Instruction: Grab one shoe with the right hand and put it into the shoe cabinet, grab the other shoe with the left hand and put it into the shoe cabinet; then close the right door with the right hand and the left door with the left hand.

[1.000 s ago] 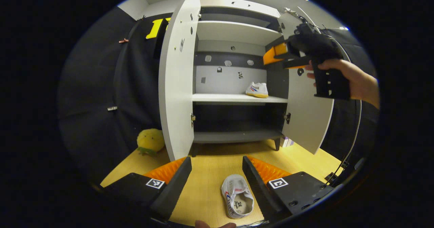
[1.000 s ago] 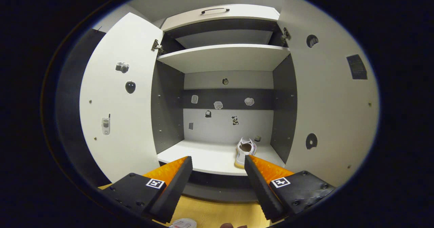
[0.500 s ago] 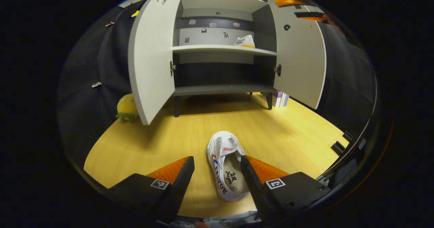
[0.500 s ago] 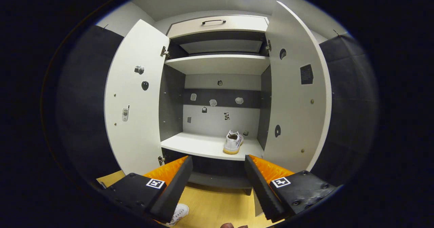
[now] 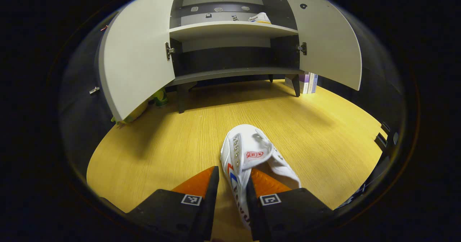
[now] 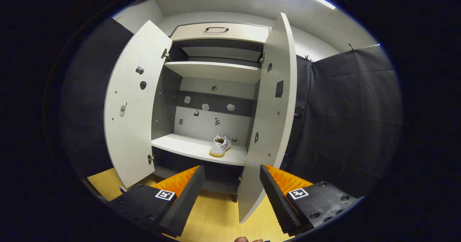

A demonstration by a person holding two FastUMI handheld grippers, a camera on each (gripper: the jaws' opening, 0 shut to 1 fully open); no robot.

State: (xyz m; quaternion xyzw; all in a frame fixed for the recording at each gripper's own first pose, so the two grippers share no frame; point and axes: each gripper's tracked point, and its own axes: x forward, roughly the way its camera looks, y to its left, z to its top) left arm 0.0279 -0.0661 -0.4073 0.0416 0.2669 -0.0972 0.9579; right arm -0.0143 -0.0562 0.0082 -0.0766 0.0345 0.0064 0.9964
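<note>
Vs. half a sec ago: the left gripper (image 5: 230,195) is sitting lower and closer to the floor shoe (image 5: 248,159), and its jaws are now much narrower. Before, the shoe's heel was lying loose in a wide gap; now the fingers are straddling the shoe's near side wall, one finger outside, one inside the opening. Looks like they're pinching the wall, but contact on both sides isn't certain, so can't tell if the grip is fully clenched. The shoe is lying on the wooden floor (image 5: 151,152), toe pointing toward the shoe cabinet (image 5: 230,29), well apart from it.

The right gripper (image 6: 232,184) is sitting further back and more to the right than before; its jaws are spread wide, holding nothing. The right door (image 6: 270,126) is now showing nearly edge-on, just above the gap btw. the fingers. The left door (image 6: 133,108) is standing open.

The other shoe (image 6: 220,146) is resting on the middle shelf (image 6: 187,146), right side, near the cabinet's inner wall.
</note>
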